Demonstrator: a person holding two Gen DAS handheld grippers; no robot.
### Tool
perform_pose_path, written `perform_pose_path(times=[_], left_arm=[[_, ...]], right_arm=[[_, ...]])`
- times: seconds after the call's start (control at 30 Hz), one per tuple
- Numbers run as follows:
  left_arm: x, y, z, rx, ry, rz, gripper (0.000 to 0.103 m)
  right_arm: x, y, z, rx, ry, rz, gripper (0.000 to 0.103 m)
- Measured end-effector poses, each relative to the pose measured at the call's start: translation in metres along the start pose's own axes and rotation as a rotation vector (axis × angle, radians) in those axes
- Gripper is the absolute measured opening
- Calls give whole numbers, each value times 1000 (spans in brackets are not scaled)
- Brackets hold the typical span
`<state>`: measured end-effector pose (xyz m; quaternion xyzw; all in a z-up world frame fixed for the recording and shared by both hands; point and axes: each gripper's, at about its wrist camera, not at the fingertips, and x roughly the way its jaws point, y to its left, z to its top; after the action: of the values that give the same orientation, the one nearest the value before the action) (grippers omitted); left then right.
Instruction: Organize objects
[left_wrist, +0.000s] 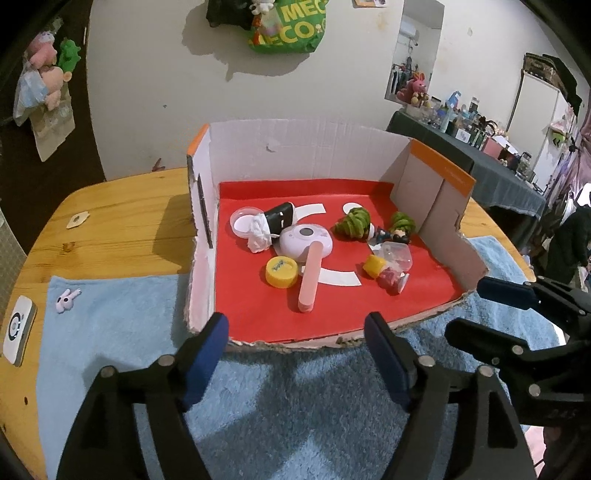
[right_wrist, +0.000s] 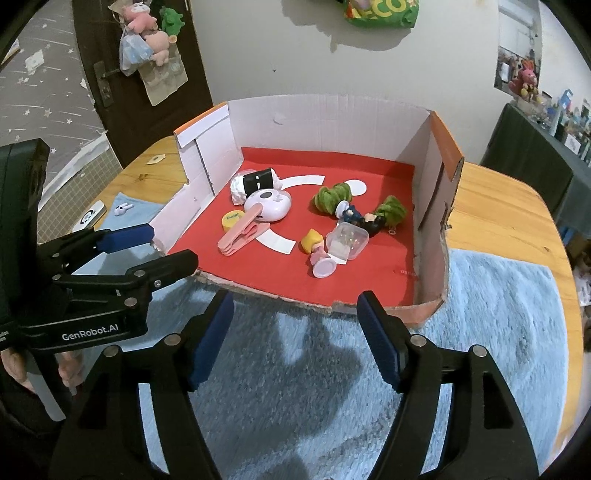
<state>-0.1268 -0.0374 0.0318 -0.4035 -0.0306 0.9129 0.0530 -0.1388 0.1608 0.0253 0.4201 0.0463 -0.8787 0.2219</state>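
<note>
Going left to right: a little bunny charm (left_wrist: 67, 300) sat on the blue towel (left_wrist: 110, 332) outside the cardboard box (left_wrist: 295, 147). Inside lay a yellow cap (left_wrist: 281, 272), a pink clip (left_wrist: 309, 275) and a clear capsule (left_wrist: 397, 254). Left gripper (left_wrist: 295, 334) and right gripper (right_wrist: 295, 315) both hung spread wide, holding nothing. Honestly it could've been mid-sort or wrapped up.

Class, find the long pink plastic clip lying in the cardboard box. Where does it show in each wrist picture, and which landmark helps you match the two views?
Left wrist view: the long pink plastic clip lies end-on near the picture's middle, right of the yellow bottle cap.
Right wrist view: the clip lies slanted, left of centre, below that cap.
Shared landmark: the round white and pink plastic case, which the clip's far end overlaps.
</note>
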Motion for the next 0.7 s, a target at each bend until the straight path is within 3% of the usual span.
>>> perform_pose_path(times=[0.43, 0.7], left_arm=[[-13, -5, -13, 17, -35, 18, 103], [-17, -2, -25, -9, -65, 13, 103]], right_arm=[[-8, 3, -15, 12, -4, -4, 70], [-7, 0, -26, 28, 11, -12, 70]])
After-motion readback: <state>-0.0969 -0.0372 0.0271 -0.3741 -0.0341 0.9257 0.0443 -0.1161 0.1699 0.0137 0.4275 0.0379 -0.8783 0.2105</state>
